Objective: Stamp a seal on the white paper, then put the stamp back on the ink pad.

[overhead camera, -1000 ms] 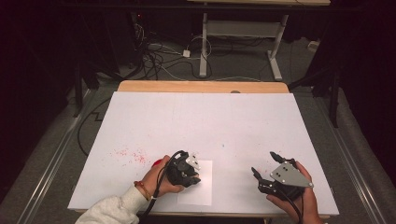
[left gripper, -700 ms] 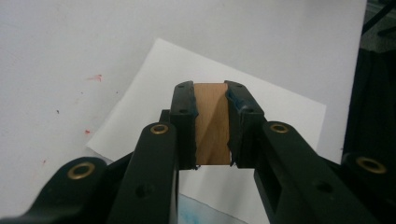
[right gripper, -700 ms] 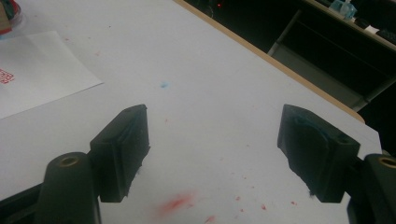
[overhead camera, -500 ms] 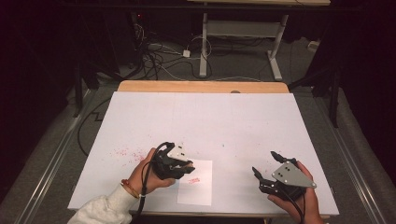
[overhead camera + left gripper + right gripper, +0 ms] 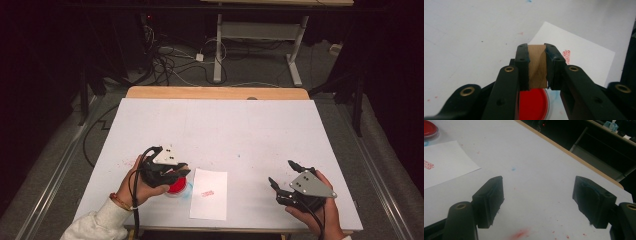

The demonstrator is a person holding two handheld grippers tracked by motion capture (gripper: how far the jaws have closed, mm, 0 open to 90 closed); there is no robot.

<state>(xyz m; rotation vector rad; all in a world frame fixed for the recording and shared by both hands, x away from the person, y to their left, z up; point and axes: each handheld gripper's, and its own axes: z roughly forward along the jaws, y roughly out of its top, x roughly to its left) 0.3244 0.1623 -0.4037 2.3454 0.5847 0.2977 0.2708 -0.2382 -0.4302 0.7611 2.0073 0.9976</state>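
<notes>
The left gripper (image 5: pixel 537 67) has its jaws pressed onto a wooden stamp block (image 5: pixel 537 66), holding it just above the red ink pad (image 5: pixel 176 186) near the table's near left edge; in the high view the left gripper (image 5: pixel 167 170) sits directly over that pad. The step in hand looks like inking: it would go best with the block kept upright, lowered squarely onto the middle of the pad, pressed evenly and lifted straight off so the face loads without smearing. The pad is small and light, so a tilted or dragged press could shift it toward the sheet. The right gripper (image 5: pixel 537 202) has its jaws spread wide and holds nothing; it hovers at the near right (image 5: pixel 295 187), well apart from the work, and could steady the paper. Just right of the pad lies the white sheet of paper (image 5: pixel 210 197), bearing one small red stamp imprint (image 5: pixel 567 56); its characters are too small to read. Faint red specks mark the white table (image 5: pixel 225 125).
</notes>
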